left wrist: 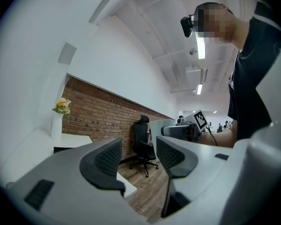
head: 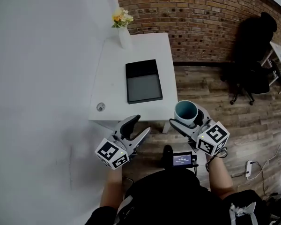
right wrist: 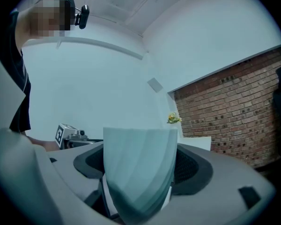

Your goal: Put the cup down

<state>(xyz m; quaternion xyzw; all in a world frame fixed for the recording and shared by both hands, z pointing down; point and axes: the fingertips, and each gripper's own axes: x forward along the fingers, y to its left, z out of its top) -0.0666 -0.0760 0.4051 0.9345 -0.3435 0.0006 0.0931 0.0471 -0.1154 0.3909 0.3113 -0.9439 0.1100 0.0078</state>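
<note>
A pale teal cup (head: 186,111) stands upright between the jaws of my right gripper (head: 187,117), which is shut on it, held just off the near right corner of the white table (head: 113,60). In the right gripper view the cup (right wrist: 139,170) fills the gap between the dark pads (right wrist: 187,167). My left gripper (head: 136,127) hangs open and empty below the table's near edge; its ribbed pads (left wrist: 107,159) stand apart with nothing between them.
A black tray (head: 143,81) lies on the table's middle, a white vase of flowers (head: 123,28) stands at its far end, and a small round thing (head: 100,107) sits near the front left corner. A black office chair (head: 253,55) stands by the brick wall. Wooden floor lies to the right.
</note>
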